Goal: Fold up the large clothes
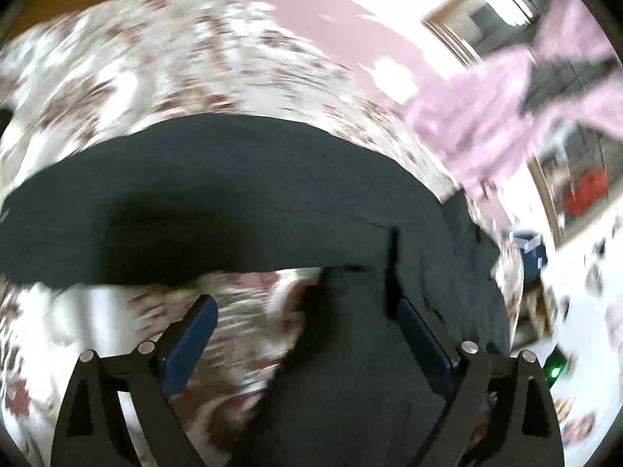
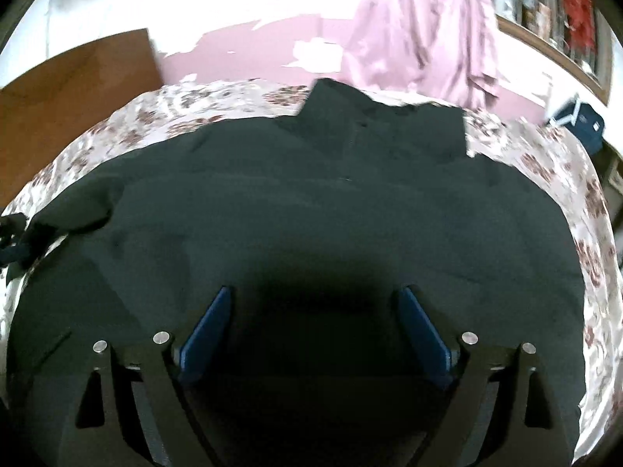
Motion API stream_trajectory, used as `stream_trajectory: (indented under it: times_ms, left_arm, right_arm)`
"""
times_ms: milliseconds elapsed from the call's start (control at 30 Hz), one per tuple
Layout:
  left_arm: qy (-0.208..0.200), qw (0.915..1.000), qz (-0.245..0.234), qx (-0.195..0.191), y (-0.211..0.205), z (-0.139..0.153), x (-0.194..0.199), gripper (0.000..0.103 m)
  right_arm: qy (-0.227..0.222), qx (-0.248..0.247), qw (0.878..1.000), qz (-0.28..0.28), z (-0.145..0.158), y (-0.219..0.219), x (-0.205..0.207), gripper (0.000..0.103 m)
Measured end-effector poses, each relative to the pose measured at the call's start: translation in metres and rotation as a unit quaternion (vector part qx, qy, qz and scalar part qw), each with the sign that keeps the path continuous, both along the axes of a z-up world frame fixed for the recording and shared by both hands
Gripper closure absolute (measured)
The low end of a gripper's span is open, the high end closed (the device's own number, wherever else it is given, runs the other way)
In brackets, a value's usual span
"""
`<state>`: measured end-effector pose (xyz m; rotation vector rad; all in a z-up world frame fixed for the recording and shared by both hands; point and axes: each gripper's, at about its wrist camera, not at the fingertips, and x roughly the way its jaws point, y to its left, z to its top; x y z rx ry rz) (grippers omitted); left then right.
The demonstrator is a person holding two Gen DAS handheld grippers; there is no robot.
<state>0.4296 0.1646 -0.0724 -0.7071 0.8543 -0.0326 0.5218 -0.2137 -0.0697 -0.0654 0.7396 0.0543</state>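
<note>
A large dark garment [image 2: 311, 194] lies spread flat over a floral bedsheet [image 2: 187, 109], its collar end toward the far side. My right gripper [image 2: 315, 290] hovers over the near part of it, jaws open, nothing between the blue pads [image 2: 206, 334]. In the blurred left wrist view the same dark garment [image 1: 214, 194] runs as a broad band across the bed and down the right side. My left gripper [image 1: 305, 300] stands open above the garment's edge, where dark cloth meets the floral bedsheet [image 1: 155, 58]; its pads [image 1: 190, 342] press on nothing.
A pink curtain [image 2: 420, 39] hangs past the bed's far edge beside a wood-framed window [image 2: 545, 27]. A brown wooden panel [image 2: 78, 89] stands at the far left. A dark blue box [image 2: 580, 120] sits at the far right corner of the bed. The pink wall [image 2: 253, 50] is peeling.
</note>
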Motion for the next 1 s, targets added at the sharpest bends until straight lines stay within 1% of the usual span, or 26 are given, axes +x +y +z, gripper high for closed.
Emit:
stream_trajectory:
  times_ms: [67, 167, 200, 233, 300, 367, 433, 467, 500, 533, 567, 600, 633, 667, 700, 733, 833, 900, 1000]
  left_arm:
    - [0.019, 0.9990, 0.037, -0.018, 0.024, -0.010, -0.007, 0.008]
    - [0.050, 0.9931, 0.097, -0.044, 0.058, -0.030, -0.012, 0.008]
    - [0.061, 0.9887, 0.120, -0.066, 0.069, -0.039, -0.014, 0.008]
    - [0.066, 0.9853, 0.132, -0.086, 0.078, -0.046, -0.011, 0.008]
    - [0.066, 0.9789, 0.145, -0.128, 0.088, -0.056, -0.010, 0.008]
    - [0.063, 0.9741, 0.162, -0.145, 0.094, -0.061, -0.008, 0.008]
    - [0.061, 0.9679, 0.188, -0.156, 0.098, -0.062, -0.004, 0.010]
    - [0.060, 0.9665, 0.195, -0.155, 0.098, -0.062, -0.003, 0.012]
    - [0.064, 0.9659, 0.206, -0.143, 0.097, -0.060, 0.001, 0.022]
    - [0.074, 0.9676, 0.208, -0.123, 0.095, -0.057, 0.006, 0.041]
    - [0.089, 0.9704, 0.204, -0.093, 0.092, -0.055, 0.013, 0.050]
    - [0.091, 0.9738, 0.195, -0.072, 0.092, -0.053, 0.016, 0.068]
    - [0.087, 0.9763, 0.189, -0.058, 0.095, -0.051, 0.017, 0.079]
    - [0.080, 0.9784, 0.186, -0.040, 0.095, -0.046, 0.018, 0.083]
    - [0.068, 0.9807, 0.183, -0.010, 0.092, -0.035, 0.020, 0.089]
    - [0.058, 0.9819, 0.180, 0.012, 0.090, -0.026, 0.021, 0.093]
    - [0.019, 0.9814, 0.169, 0.090, 0.081, 0.011, 0.026, 0.096]
    - [-0.007, 0.9791, 0.158, 0.128, 0.074, 0.037, 0.030, 0.096]
    - [-0.051, 0.9757, 0.132, 0.168, 0.059, 0.082, 0.037, 0.096]
  right_arm:
    - [-0.006, -0.013, 1.000, 0.010, 0.002, 0.013, 0.001, 0.017]
    - [-0.008, -0.021, 1.000, 0.002, 0.001, 0.022, 0.007, 0.017]
    - [-0.006, -0.021, 1.000, -0.005, -0.001, 0.022, 0.008, 0.017]
    - [-0.003, -0.017, 1.000, -0.010, -0.003, 0.022, 0.010, 0.017]
    - [0.010, -0.008, 1.000, -0.018, -0.011, 0.019, 0.014, 0.017]
    - [0.019, -0.008, 0.999, -0.027, -0.020, 0.018, 0.018, 0.011]
    - [0.018, -0.007, 0.999, -0.031, -0.026, 0.017, 0.018, 0.008]
    - [0.017, -0.008, 0.999, -0.031, -0.028, 0.018, 0.018, 0.007]
    - [0.015, -0.009, 0.999, -0.031, -0.030, 0.019, 0.017, 0.007]
    - [0.013, -0.009, 0.999, -0.030, -0.031, 0.019, 0.015, 0.007]
    - [0.012, -0.008, 0.999, -0.028, -0.031, 0.019, 0.014, 0.007]
    - [0.011, -0.006, 1.000, -0.027, -0.031, 0.018, 0.013, 0.007]
    - [0.011, -0.004, 1.000, -0.025, -0.031, 0.017, 0.013, 0.007]
    - [0.011, -0.001, 1.000, -0.023, -0.031, 0.015, 0.012, 0.007]
    - [0.011, 0.002, 1.000, -0.023, -0.031, 0.015, 0.012, 0.007]
    - [0.011, 0.005, 1.000, -0.022, -0.030, 0.014, 0.011, 0.007]
    - [0.014, 0.014, 1.000, -0.020, -0.025, 0.012, 0.008, 0.007]
    - [0.012, 0.023, 0.999, -0.020, -0.019, 0.008, 0.002, 0.007]
    - [0.002, 0.034, 0.999, -0.023, -0.006, -0.003, -0.011, 0.007]
